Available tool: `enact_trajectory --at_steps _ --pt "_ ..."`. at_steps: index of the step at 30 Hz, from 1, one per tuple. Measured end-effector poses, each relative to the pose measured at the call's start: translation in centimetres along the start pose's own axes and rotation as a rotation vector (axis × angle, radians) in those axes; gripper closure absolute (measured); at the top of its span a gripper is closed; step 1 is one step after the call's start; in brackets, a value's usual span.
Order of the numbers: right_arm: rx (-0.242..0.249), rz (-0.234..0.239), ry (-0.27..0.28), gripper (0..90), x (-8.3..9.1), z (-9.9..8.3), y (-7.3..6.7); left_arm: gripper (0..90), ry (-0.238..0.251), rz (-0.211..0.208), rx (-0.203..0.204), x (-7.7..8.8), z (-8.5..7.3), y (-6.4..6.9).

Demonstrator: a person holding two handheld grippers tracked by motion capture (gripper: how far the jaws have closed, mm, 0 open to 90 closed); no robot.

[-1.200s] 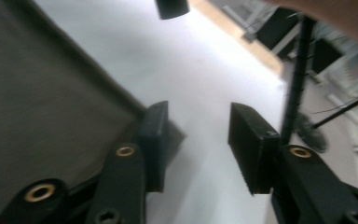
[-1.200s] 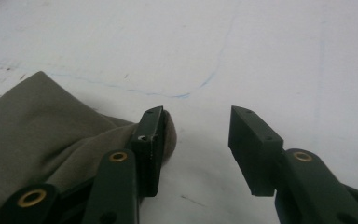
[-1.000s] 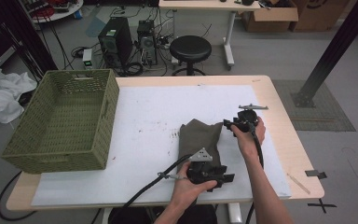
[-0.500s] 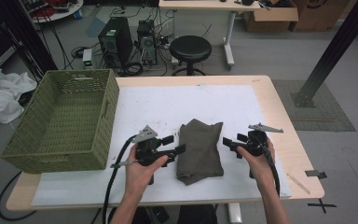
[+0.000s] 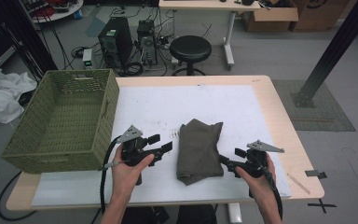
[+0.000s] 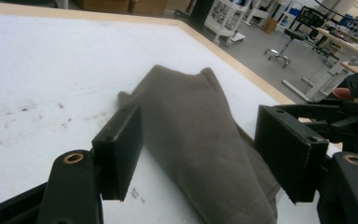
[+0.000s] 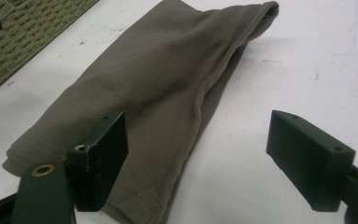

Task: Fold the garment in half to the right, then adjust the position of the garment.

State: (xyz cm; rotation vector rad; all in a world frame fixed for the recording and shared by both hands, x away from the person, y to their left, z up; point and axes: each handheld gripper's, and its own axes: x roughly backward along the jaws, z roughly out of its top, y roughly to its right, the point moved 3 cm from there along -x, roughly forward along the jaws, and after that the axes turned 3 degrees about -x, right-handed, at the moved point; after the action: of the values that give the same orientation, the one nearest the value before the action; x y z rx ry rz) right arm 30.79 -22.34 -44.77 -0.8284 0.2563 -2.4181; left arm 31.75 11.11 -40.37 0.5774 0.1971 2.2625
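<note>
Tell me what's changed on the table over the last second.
Both tools let go of the olive cloth, which now lies folded flat. The left tool swung out to its left side and the right tool drew back to its right, both open. The green basket stayed put.

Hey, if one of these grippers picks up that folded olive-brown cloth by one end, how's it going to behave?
The folded cloth shows soft creases and a stitched hem, so it would probably droop and partly unfold if lifted by one end. It lies thin and flat on the white mat, so it is likely light. Pushed, it would probably bunch rather than slide as one piece.
</note>
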Motion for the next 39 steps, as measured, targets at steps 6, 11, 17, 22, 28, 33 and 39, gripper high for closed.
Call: enact_trajectory --at_steps 6,11,17,22,28,33,39 --pt "0.000 0.001 -0.005 21.2 -0.1 -0.7 -0.2 33.7 -0.011 0.008 0.009 0.2 -0.5 -0.6" --pt "-0.016 -0.009 -0.016 22.0 -0.1 -1.5 -0.2 34.0 -0.026 0.011 0.010 -0.1 -0.5 -1.0" --pt "-0.021 -0.008 -0.021 22.6 0.4 -2.1 -0.5 35.6 -0.046 0.025 0.021 -1.7 0.5 -2.0" --pt "-0.022 -0.004 -0.028 26.5 0.6 -2.2 -0.8 37.4 -0.055 0.041 0.040 -3.6 1.8 -3.7" --pt "-0.029 -0.013 -0.057 28.5 -0.2 -2.2 -1.6 42.1 -0.092 0.075 0.068 -6.5 2.5 -6.3" --pt "-0.021 -0.046 -0.094 35.1 -1.0 -2.1 -2.2 44.7 -0.166 0.048 0.078 -11.0 3.1 -7.0" --pt "0.030 -0.088 -0.141 41.5 -1.6 -2.7 -2.8 48.5 -0.256 0.048 0.083 -14.4 2.5 -6.9"
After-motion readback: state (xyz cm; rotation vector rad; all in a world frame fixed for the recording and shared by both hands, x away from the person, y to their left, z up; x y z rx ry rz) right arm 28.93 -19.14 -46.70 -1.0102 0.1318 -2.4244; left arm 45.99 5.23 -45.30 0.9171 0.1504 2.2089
